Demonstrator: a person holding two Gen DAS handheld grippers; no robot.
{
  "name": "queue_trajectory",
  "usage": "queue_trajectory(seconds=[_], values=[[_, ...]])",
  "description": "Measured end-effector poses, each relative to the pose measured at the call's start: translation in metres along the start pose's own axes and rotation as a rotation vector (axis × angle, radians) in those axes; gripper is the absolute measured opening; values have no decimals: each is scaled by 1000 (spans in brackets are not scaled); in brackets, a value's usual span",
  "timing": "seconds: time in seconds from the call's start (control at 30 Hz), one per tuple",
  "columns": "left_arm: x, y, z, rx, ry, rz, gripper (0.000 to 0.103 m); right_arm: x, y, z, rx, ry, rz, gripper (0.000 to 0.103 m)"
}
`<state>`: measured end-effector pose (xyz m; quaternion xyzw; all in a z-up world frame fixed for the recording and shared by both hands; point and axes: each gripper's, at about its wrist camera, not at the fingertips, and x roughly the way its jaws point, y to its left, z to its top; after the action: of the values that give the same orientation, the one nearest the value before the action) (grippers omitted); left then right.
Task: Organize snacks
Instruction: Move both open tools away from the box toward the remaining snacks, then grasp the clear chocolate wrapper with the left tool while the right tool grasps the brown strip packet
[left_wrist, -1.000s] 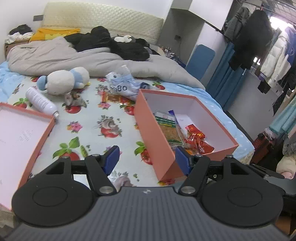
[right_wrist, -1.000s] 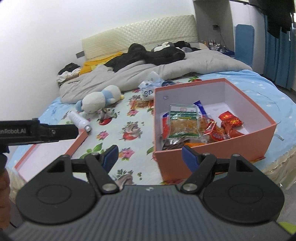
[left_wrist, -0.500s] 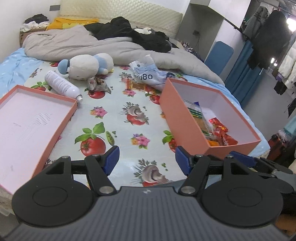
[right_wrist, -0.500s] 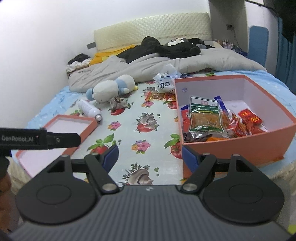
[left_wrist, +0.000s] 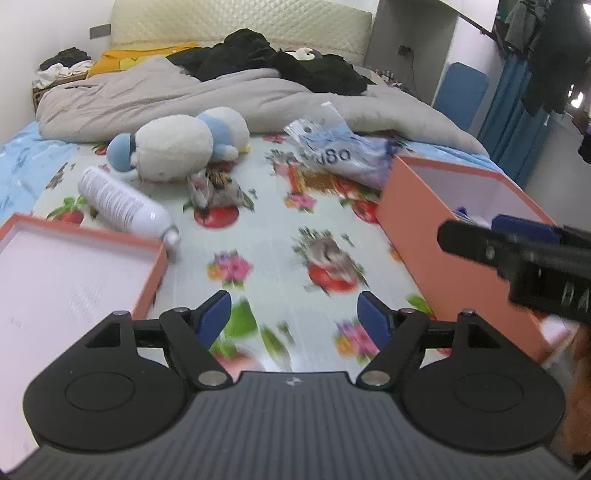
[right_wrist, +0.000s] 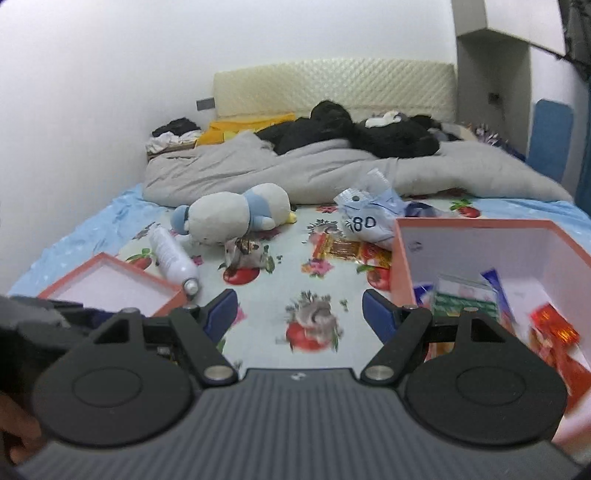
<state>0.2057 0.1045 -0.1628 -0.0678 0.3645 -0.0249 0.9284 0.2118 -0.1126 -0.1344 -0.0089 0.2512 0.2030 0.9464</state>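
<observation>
An orange box (right_wrist: 400, 258) (left_wrist: 413, 221) stands on the bed at the right, with several snack packets (right_wrist: 465, 299) inside. Its lid (left_wrist: 55, 273) (right_wrist: 110, 284) lies open side up at the left. Loose on the fruit-print sheet lie a crumpled grey wrapper (left_wrist: 216, 190) (right_wrist: 245, 254), a flat red and gold snack packet (right_wrist: 351, 251) and a clear bag marked 80 (left_wrist: 340, 155) (right_wrist: 369, 218). My left gripper (left_wrist: 293, 317) hovers low over the sheet, its jaws opening with nothing between them. My right gripper (right_wrist: 299, 314) is open and empty beside the box.
A white spray bottle (left_wrist: 122, 203) (right_wrist: 173, 258) lies by the lid's far corner. A white and blue plush toy (left_wrist: 177, 144) (right_wrist: 236, 214) rests behind it. A grey duvet (left_wrist: 184, 92) and dark clothes cover the far half of the bed.
Both grippers have moved forward and leftward over the bed, so the box has slid to the right edge. The left gripper's jaws stand a little wider.
</observation>
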Motion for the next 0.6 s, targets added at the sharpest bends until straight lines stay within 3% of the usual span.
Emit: queue_trajectory(seconds=[0.13, 0.3, 0.5, 0.6], values=[[45, 21, 29, -38, -9, 15, 83, 59, -10, 34, -10, 31, 13, 76], [94, 45, 63, -78, -34, 59, 83, 155, -34, 73, 62, 167, 67, 76], [146, 59, 93, -107, -11, 126, 83, 261, -60, 73, 166, 375, 22, 76], [167, 63, 108, -111, -7, 150, 83, 286, -63, 69, 179, 414, 6, 75]])
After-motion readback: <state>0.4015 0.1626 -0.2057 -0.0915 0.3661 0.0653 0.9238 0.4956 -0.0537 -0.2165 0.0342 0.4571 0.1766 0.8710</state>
